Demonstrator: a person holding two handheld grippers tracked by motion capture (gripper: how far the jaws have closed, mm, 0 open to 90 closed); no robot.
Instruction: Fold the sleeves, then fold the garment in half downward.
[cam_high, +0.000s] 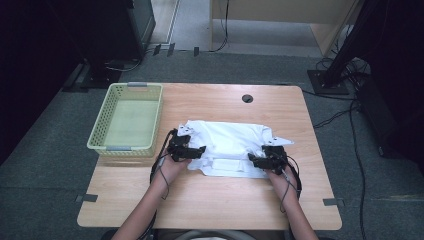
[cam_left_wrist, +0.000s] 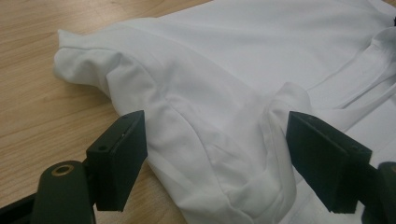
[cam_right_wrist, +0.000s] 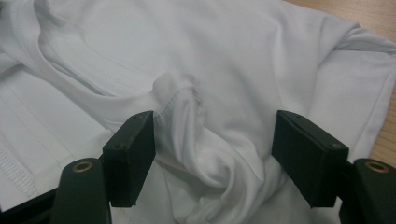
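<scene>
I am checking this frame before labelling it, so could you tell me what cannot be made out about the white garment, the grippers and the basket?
- White garment, high view: its near corners lie under the left gripper and right gripper.
- Both gripper views: a bunched fold sits between open jaws; the frame's bottom edge cuts it off.
- Basket, high view: its near inner floor is hidden by its own front wall.
- Garment's underside: hidden against the table.

No readable text (shirt, basket unmarked).
</scene>
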